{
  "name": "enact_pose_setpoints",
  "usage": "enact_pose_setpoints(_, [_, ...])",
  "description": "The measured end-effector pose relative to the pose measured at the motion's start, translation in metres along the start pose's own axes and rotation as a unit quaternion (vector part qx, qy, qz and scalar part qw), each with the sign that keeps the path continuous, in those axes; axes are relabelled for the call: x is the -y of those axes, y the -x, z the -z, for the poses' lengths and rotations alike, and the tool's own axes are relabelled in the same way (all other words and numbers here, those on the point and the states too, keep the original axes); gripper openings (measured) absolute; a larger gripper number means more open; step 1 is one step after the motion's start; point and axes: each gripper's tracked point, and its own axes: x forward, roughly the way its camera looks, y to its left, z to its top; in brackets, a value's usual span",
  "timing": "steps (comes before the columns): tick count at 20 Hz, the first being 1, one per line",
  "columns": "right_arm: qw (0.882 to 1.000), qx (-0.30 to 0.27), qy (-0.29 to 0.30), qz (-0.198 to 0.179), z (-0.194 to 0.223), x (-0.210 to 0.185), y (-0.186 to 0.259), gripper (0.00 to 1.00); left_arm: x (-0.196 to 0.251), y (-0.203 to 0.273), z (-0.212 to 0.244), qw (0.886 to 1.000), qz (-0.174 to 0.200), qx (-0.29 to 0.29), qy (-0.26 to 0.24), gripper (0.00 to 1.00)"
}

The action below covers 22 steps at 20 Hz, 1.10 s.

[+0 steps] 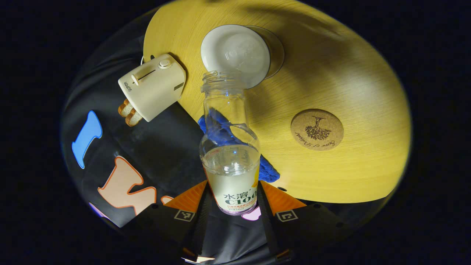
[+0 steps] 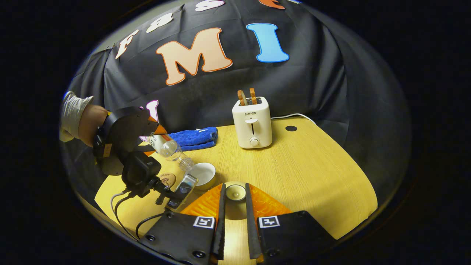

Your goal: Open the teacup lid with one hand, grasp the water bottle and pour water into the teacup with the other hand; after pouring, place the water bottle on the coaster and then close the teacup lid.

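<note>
Tilting water bottle [image 1: 231, 162] clamped by left gripper [image 1: 232, 206] over teacup [image 1: 235, 55]; right gripper [image 2: 234, 206] grips lid [image 2: 235, 192].

A rounded, pale wooden worktop [image 2: 312, 173] under uneven light — bright patches, soft shadows. Behind it hangs black cloth [image 2: 323, 81], draped in folds — a white toaster [image 2: 252, 123] stands near it.
</note>
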Motion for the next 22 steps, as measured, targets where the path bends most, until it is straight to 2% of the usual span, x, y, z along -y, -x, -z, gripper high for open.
enact_pose_setpoints(3, [1.0,-0.003,0.001,0.003,-0.002,0.002,0.001,0.29,0.017,-0.004,-0.007,0.999,0.012,0.021,0.046,0.65])
enact_pose_setpoints(4, [1.0,-0.004,0.003,0.005,-0.003,0.004,0.0,0.27,0.024,-0.003,-0.01,0.997,0.017,0.03,0.067,0.65])
enact_pose_setpoints(5, [1.0,-0.005,0.006,0.006,-0.003,0.004,-0.001,0.31,0.032,-0.004,-0.011,0.995,0.024,0.035,0.092,0.65])
enact_pose_setpoints(6, [1.0,-0.006,0.007,0.008,-0.005,0.004,-0.002,0.29,0.037,-0.002,-0.013,0.992,0.025,0.043,0.12,0.65])
enact_pose_setpoints(10, [1.0,-0.015,0.011,0.008,-0.003,0.002,-0.004,0.31,0.057,0.001,-0.021,0.971,0.041,0.07,0.225,0.64])
enact_pose_setpoints(12, [1.0,-0.017,0.014,0.005,-0.004,-0.003,-0.002,0.29,0.06,0.001,-0.027,0.957,0.044,0.079,0.274,0.64])
enact_pose_setpoints(15, [0.999,-0.021,0.026,0.002,-0.007,-0.01,-0.003,0.29,0.064,-0.001,-0.037,0.93,0.05,0.09,0.352,0.64])
enact_pose_setpoints(16, [0.999,-0.022,0.028,0.0,-0.007,-0.013,-0.002,0.27,0.062,0.007,-0.036,0.919,0.048,0.098,0.379,0.65])
enact_pose_setpoints(19, [0.999,-0.031,0.036,-0.003,-0.006,-0.019,-0.003,0.29,0.068,0.016,-0.039,0.881,0.039,0.117,0.457,0.65])
enact_pose_setpoints(20, [0.999,-0.033,0.039,-0.003,-0.006,-0.02,-0.003,0.29,0.067,0.014,-0.041,0.869,0.038,0.119,0.478,0.63])
enact_pose_setpoints(22, [0.998,-0.036,0.044,-0.006,-0.006,-0.025,-0.002,0.27,0.068,0.01,-0.04,0.843,0.037,0.124,0.522,0.64])
